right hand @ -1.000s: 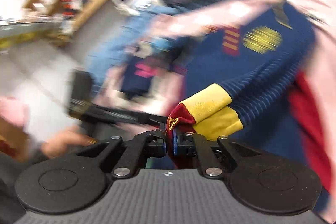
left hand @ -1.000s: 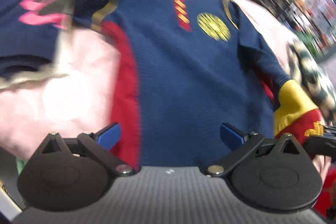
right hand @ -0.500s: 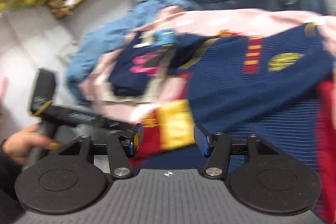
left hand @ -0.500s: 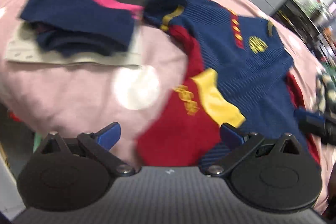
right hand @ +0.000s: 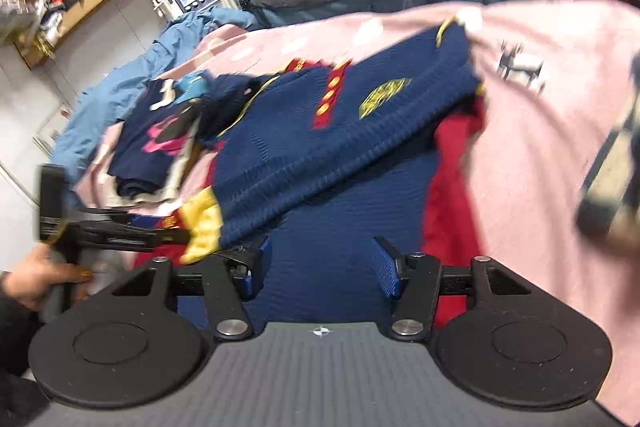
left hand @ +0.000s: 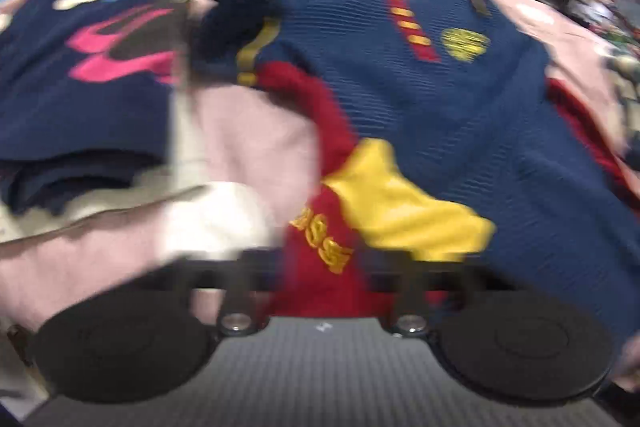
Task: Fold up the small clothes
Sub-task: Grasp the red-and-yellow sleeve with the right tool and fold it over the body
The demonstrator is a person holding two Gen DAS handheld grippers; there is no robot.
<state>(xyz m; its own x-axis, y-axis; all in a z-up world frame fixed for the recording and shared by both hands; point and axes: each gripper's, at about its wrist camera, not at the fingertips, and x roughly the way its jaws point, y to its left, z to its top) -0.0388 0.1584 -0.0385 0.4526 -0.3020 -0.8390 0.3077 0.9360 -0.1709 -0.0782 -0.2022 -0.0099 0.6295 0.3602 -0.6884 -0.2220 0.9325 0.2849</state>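
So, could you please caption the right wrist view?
Open right gripper over a navy sweater, sleeve folded across, on a pink blanket.

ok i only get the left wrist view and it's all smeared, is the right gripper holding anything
Observer: No. The right gripper is open, its blue pads apart above the navy sweater, with nothing between them.
Operator: and my other one, where does it sit from over there
Observer: In the right wrist view, the left gripper has its tip at the yellow and red cuff. I can't tell whether it is open or shut.
Operator: what's off to the right of all that
Observer: The pink blanket, with a small reindeer print on it.
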